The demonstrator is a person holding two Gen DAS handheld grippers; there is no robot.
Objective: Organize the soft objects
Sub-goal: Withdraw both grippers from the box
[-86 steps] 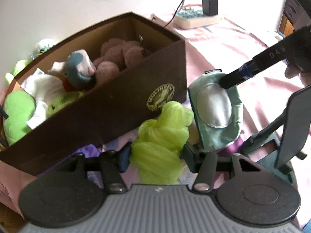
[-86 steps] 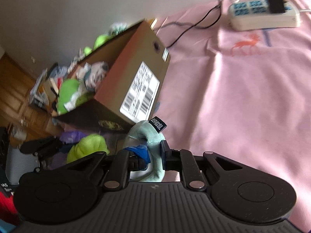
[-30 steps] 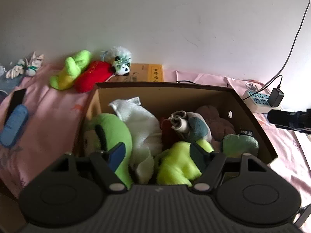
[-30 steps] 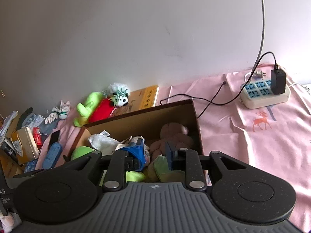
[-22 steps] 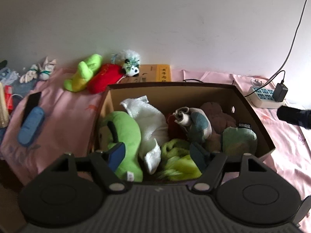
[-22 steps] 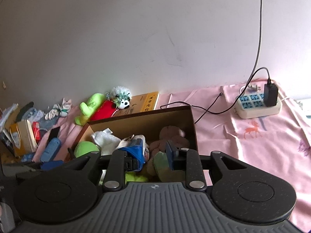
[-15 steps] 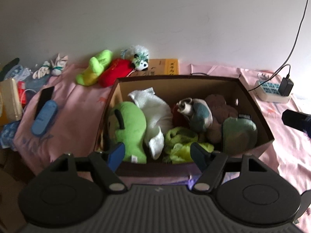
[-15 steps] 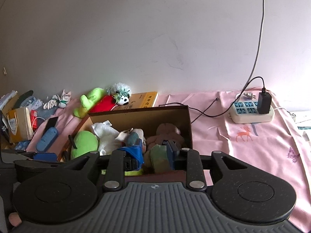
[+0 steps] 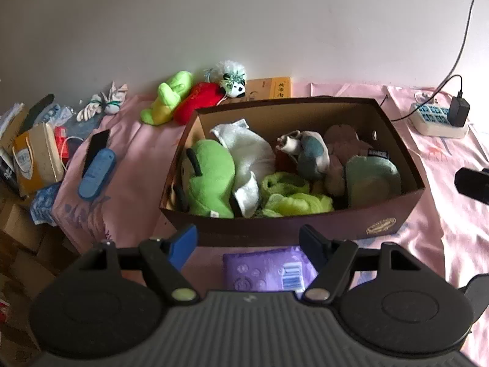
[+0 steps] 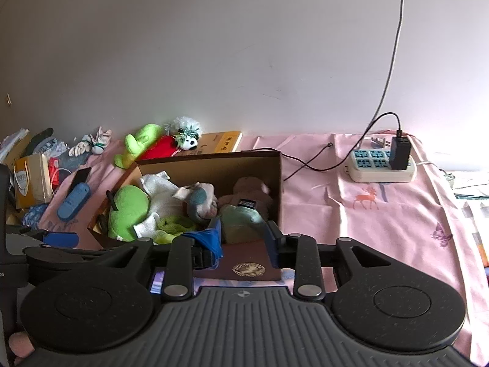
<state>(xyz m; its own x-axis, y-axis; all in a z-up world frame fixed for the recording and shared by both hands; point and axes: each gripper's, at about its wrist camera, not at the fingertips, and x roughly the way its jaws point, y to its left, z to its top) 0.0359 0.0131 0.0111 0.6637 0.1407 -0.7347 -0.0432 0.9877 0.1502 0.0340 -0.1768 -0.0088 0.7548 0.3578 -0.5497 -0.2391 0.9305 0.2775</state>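
Both claws hanging empty, short of the near wall of the brown box [image 9: 293, 229], on the pink-covered bed [image 9: 137, 159].

Left claw [image 9: 248, 241] wide apart, nothing between the pads. Right claw [image 10: 243, 238] parted too, jaws just opening, nothing pinched; pale green pouch [image 10: 241, 218] lying loose in the box's near right corner beyond them.

Inside the box: big green plush [image 9: 211, 180] against the left wall, white toy [image 9: 247, 159] beside it, crumpled lime cloth [image 9: 290, 197] along the near wall, grey-blue toy [image 9: 308, 153] in the middle, brown bear [image 9: 342, 143] toward the far right corner.

Still out on the bed, past the box's far left corner, up by the wall: lime-green toy [image 9: 168, 98], red toy [image 9: 198, 101] touching it, little panda [image 9: 233, 84] at the red one's end.

Likely all light and squashy, no breakage worry, but floppy — limbs dangling, stuffing giving way under a shallow pinch. Best bet: bite deep across the fattest part of the body, not an ear or a tag. Lime-green one probably easiest, nipped across its middle.
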